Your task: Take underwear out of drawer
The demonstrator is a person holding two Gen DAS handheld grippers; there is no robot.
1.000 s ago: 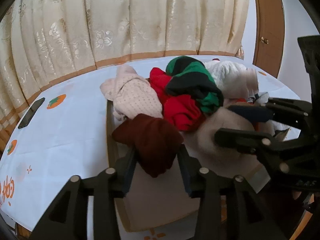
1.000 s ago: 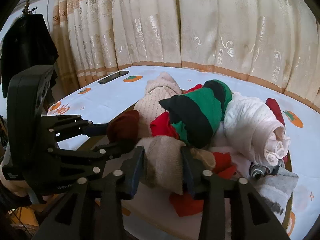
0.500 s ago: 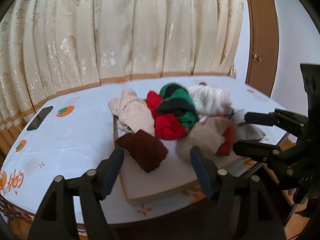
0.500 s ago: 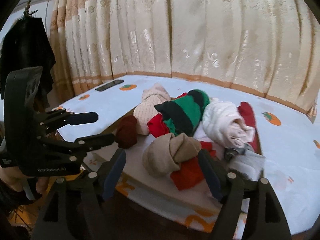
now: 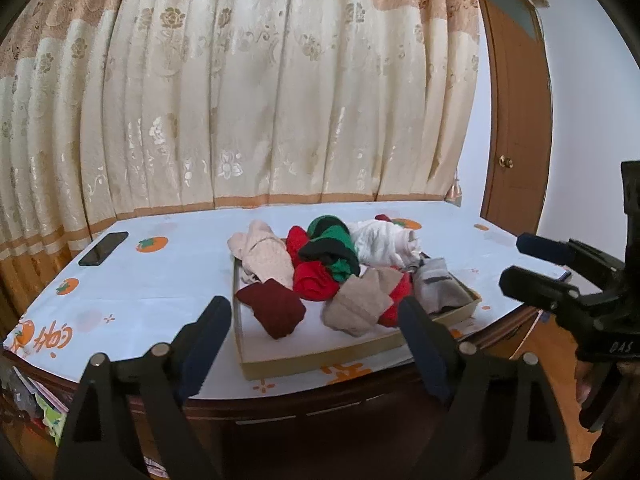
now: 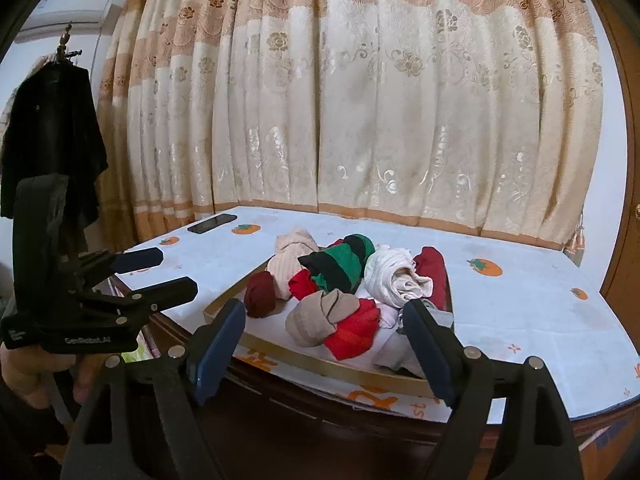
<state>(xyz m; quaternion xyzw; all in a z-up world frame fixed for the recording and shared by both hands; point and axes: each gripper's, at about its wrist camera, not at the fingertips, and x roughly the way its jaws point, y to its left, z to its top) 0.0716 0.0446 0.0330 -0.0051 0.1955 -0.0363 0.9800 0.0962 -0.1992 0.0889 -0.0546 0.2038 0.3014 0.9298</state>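
A shallow tan drawer (image 5: 320, 358) (image 6: 352, 370) lies on the table and holds several rolled underwear pieces. A maroon roll (image 5: 276, 308) (image 6: 260, 294) and a beige roll (image 5: 360, 304) (image 6: 320, 316) lie at the front. Red (image 5: 314, 280), green-and-black (image 5: 332, 248) (image 6: 340, 264), pink dotted (image 5: 266, 256), white (image 5: 384, 242) (image 6: 394, 278) and grey (image 5: 438, 286) pieces lie behind. My left gripper (image 5: 316, 328) is open and empty, well back from the drawer. My right gripper (image 6: 324, 332) is open and empty, also back from it.
The table has a white cloth (image 5: 160, 280) with orange fruit prints. A black phone (image 5: 103, 248) (image 6: 212, 223) lies at its far left. Cream curtains (image 5: 260, 100) hang behind. A wooden door (image 5: 516, 120) stands at the right, a dark coat (image 6: 52, 136) hangs at the left.
Both grippers let go of their rolls, the left the maroon, the right the beige. Both opened wide and pulled back and up from the drawer. The rolls lie in the drawer.
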